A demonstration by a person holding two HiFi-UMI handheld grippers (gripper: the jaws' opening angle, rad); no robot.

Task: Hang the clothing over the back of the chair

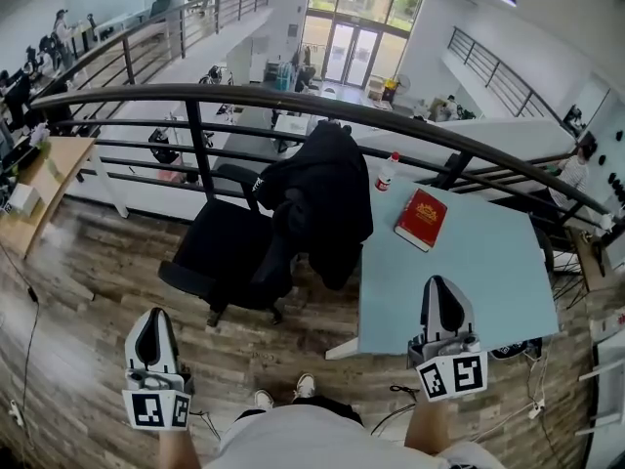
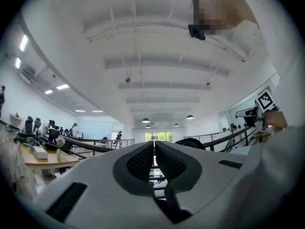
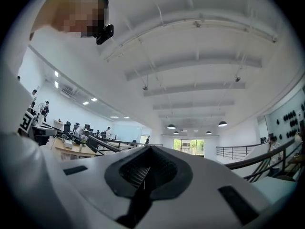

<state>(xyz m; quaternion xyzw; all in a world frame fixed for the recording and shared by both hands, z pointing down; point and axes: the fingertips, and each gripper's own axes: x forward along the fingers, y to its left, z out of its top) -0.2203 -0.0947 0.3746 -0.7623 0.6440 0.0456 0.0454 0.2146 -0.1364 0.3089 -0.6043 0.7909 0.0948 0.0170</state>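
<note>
The black clothing (image 1: 327, 189) is draped over the back of the black chair (image 1: 229, 252), which stands on the wood floor (image 1: 88, 262) just beside the left edge of the light blue counter (image 1: 469, 272). A red book (image 1: 422, 218) lies near the far edge of the counter, and a white bottle (image 1: 387, 172) stands at its far left corner, next to the clothing. The left gripper (image 1: 156, 315) is over the floor and the right gripper (image 1: 445, 283) is above the counter's near edge; the fingers (image 2: 143, 161) of each are closed on nothing, well apart from the clothing.
</note>
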